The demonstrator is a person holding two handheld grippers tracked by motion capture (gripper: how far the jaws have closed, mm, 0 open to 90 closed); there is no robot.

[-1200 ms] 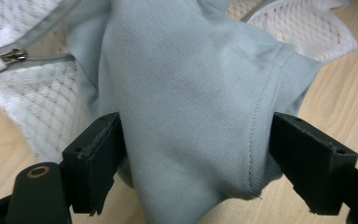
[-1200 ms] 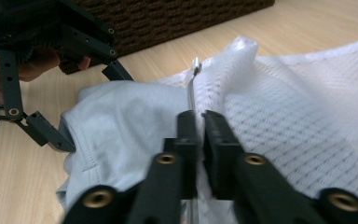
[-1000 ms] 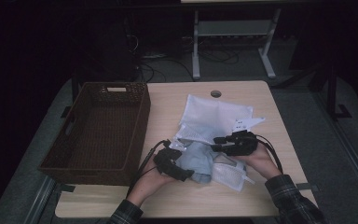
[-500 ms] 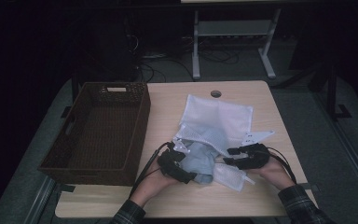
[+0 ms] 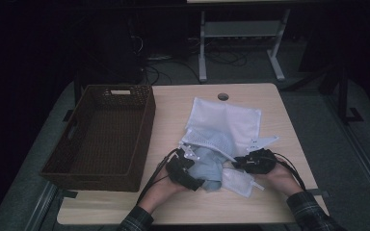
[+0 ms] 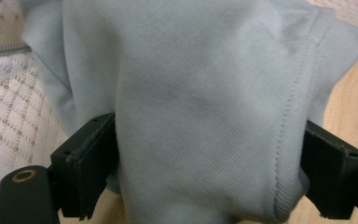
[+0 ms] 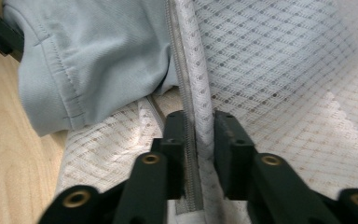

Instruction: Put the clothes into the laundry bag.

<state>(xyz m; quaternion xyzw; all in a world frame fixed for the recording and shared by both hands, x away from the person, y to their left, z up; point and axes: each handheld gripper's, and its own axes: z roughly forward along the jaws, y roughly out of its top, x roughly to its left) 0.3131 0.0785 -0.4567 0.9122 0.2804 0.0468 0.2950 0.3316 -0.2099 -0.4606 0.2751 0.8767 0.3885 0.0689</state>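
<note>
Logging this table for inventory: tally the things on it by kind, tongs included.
Wicker basket: 1
White mesh laundry bag: 1
Light blue garment: 1
Tongs: 2, left tongs around the garment, right tongs pinching the bag's zipper edge
Total: 5

Table (image 5: 173, 211) sits centre frame in the high view. Basket (image 5: 101, 134) is placed on its left half. Mesh bag (image 5: 231, 118) is spread right of centre, reaching toward the table's far edge, near the cable hole (image 5: 223, 96). Garment (image 5: 209, 166) is bunched at the bag's near end, lower centre, partly under the mesh. Left gripper (image 5: 185, 168) is set at the garment's left side, right gripper (image 5: 248, 162) to the garment's right on the bag's zipper edge (image 7: 198, 107). A desk frame (image 5: 241, 29) is seen beyond the table, upper centre.
</note>
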